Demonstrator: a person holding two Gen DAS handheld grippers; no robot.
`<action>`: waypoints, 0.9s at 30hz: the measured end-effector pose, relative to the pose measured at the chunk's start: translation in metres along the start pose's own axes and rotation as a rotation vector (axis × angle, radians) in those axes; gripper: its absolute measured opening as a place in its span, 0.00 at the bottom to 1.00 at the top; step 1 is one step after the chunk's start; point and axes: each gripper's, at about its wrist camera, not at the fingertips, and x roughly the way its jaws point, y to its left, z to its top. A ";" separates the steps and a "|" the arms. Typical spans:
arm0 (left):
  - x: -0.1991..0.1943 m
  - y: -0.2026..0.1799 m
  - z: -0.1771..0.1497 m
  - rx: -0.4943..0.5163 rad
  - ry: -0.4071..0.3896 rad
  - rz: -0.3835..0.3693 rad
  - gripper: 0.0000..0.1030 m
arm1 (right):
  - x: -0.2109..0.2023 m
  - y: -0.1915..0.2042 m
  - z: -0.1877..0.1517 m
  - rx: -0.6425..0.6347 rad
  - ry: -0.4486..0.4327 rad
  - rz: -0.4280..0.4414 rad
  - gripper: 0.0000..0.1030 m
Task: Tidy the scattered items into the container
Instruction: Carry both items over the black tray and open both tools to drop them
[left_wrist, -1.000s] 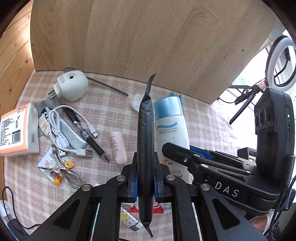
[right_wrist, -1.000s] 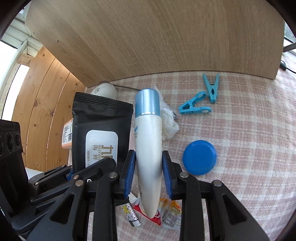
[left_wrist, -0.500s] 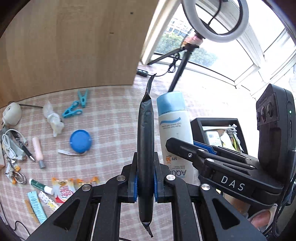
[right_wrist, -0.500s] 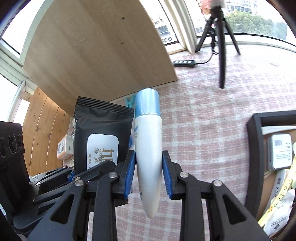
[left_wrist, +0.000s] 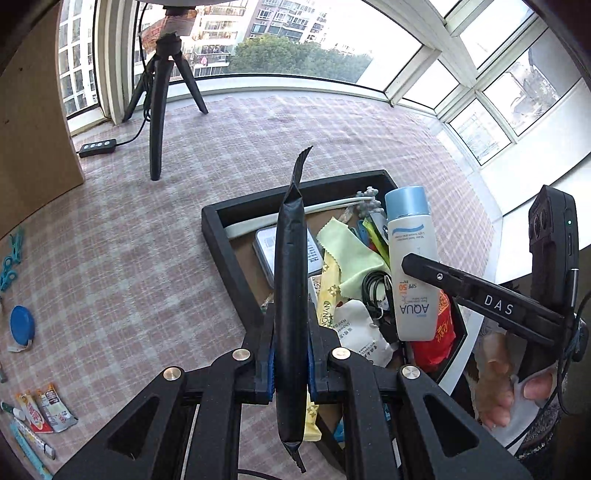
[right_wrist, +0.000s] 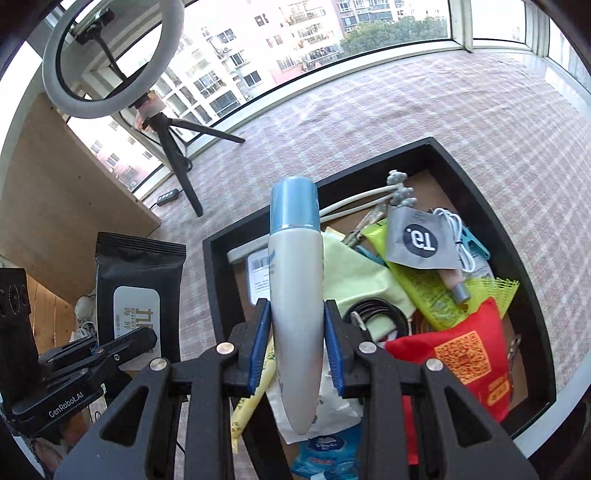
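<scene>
Already both loads hang over the black tray (right_wrist: 495, 221), the landmark for everything else. The left gripper (left_wrist: 290, 363) is clamped edge-on across a black wipes pack (left_wrist: 290, 280), so the flat pouch stands thin and upright above the tray's near-left wall — a hold that should let it slide down between things instead of lying across them. The right gripper (right_wrist: 295, 349) pinches the sunscreen bottle (right_wrist: 294, 295) around its tapered lower body, blue cap pointing away, above the tray's cluttered middle. Beneath it lie a yellow-green cloth (right_wrist: 354, 273), a coiled black cable (right_wrist: 376, 314) and a red packet (right_wrist: 461, 362). The tray is crowded, so each item probably needs a free gap before its jaws part. Well to the tray's left, a blue lid (left_wrist: 22, 324) and small sachets (left_wrist: 46, 408) remain on the checked tablecloth (left_wrist: 129, 258) — more trips look likely.
</scene>
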 end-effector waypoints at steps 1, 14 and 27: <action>0.004 -0.005 0.002 0.010 0.006 -0.001 0.10 | -0.008 -0.014 0.000 0.016 -0.011 -0.016 0.27; 0.008 -0.041 0.020 0.131 -0.053 0.062 0.56 | -0.039 -0.064 0.013 0.089 -0.085 -0.154 0.50; -0.016 0.011 0.004 0.034 -0.072 0.124 0.56 | -0.028 -0.021 0.019 -0.004 -0.070 -0.105 0.50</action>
